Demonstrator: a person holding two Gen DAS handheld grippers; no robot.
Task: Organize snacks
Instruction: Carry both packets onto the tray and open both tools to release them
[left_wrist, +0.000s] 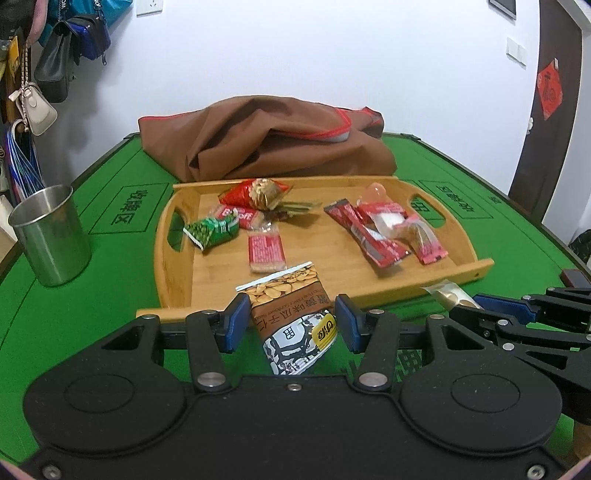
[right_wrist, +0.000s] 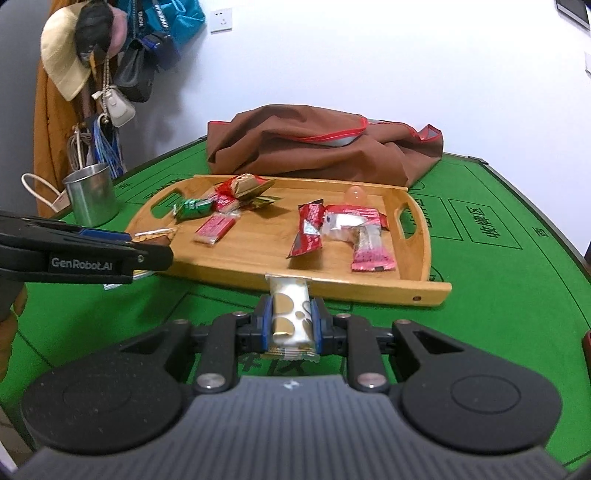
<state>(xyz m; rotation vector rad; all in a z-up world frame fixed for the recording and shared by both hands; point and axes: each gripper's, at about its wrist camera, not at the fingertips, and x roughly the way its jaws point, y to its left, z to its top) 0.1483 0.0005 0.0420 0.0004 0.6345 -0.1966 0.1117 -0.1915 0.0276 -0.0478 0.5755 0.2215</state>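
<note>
Snacks sit clamped in both your grippers, sunflower-seed packet (left_wrist: 291, 321) in the left gripper (left_wrist: 291, 319), gold-spotted bar (right_wrist: 290, 317) in the right gripper (right_wrist: 290, 319), just short of the tray (right_wrist: 369, 290) ahead; slack pinches could drop either onto the green table (right_wrist: 498, 332).

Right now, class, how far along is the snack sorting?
Done: about nine snacks already lie in the bamboo tray. In hand: the left gripper holds a sunflower seed packet, and the right gripper clamps a white and gold snack bar. Left: both still need placing in the tray; no loose snacks show on the green table.
</note>
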